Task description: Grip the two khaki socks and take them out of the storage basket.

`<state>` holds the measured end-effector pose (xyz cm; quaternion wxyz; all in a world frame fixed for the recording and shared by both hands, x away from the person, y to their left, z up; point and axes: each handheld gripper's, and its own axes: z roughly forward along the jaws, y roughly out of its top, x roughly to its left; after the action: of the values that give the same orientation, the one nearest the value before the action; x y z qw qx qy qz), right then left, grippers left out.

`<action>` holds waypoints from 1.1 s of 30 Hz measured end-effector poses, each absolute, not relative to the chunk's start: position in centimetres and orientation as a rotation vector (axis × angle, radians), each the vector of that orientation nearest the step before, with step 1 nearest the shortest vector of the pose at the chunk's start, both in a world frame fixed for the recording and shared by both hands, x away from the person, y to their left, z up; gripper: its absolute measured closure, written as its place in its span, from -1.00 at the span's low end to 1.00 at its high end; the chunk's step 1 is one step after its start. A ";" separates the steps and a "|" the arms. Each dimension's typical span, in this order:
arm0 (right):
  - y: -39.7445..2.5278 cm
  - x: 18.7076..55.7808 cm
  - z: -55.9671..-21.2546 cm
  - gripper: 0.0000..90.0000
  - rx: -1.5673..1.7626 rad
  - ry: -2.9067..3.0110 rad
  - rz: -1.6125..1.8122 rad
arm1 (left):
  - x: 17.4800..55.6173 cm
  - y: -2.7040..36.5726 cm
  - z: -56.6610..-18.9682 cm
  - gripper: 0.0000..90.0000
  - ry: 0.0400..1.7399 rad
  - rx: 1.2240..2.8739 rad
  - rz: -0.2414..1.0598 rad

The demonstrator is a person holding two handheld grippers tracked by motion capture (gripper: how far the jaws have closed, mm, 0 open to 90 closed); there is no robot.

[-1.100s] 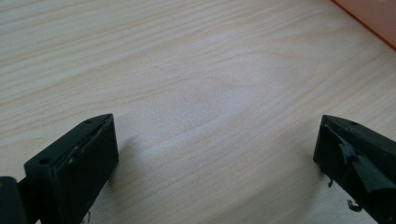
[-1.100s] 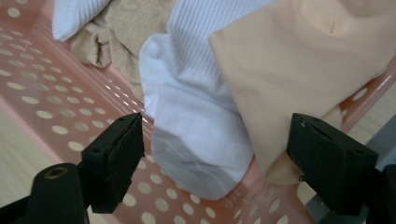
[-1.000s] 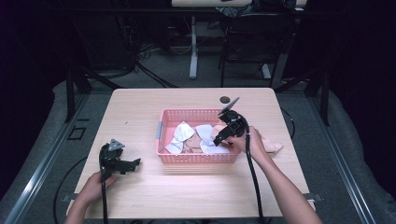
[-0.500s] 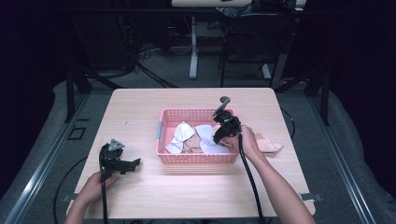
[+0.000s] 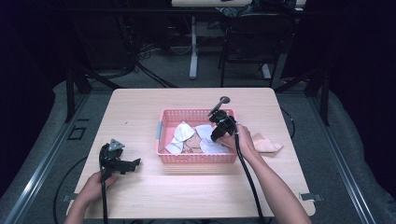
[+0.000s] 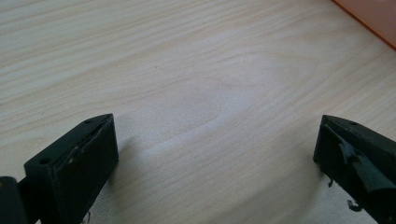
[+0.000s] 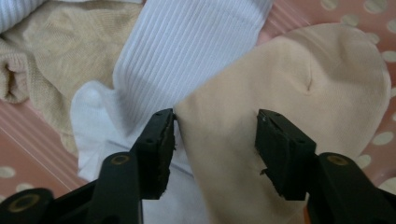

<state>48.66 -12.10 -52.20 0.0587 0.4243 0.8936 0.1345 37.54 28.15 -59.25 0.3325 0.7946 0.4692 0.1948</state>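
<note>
A pink plastic basket sits mid-table with several socks in it. My right gripper reaches down into its right half. In the right gripper view, my right gripper is open, its jaws straddling a fold of a smooth beige sock that lies on a ribbed white sock. A tan knit sock lies to the left on the basket floor. My left gripper rests open near the table's front left; between its jaws is bare wood.
A beige sock lies on the table just right of the basket. A small dark round object sits behind the basket's far rim. An orange-pink basket corner shows in the left gripper view.
My right gripper has shifted slightly left and lowered into the basket onto the socks. The left gripper has stayed still.
</note>
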 end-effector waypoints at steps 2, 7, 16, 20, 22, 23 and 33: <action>-12.0 48.6 -52.2 0.26 1.278 2.697 0.425 | 37.5 28.1 -59.2 -1.00 1.226 2.076 0.509; -11.8 48.6 -52.2 0.79 1.276 2.697 0.414 | 37.5 28.1 -59.2 -1.00 1.226 2.076 0.509; -12.4 48.0 -50.8 0.92 1.275 2.696 0.527 | 37.5 28.1 -59.2 -1.00 1.226 2.076 0.509; -12.6 47.5 -50.0 0.92 1.261 2.692 0.565 | 37.5 28.1 -59.2 -1.00 1.226 2.076 0.509; -12.9 47.4 -49.3 0.92 1.244 2.715 0.568 | 37.5 28.1 -59.2 -1.00 1.226 2.075 0.509; -12.9 47.3 -49.1 0.92 1.244 2.712 0.597 | 37.5 28.1 -59.2 -1.00 1.226 2.075 0.509; -13.8 46.6 -46.3 0.92 1.240 2.716 0.715 | 37.5 28.1 -59.2 -1.00 1.226 2.076 0.508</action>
<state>46.55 -13.81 -46.32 0.0359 0.4038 0.8840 0.2327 37.54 28.15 -59.25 0.3326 0.7946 0.4692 0.1946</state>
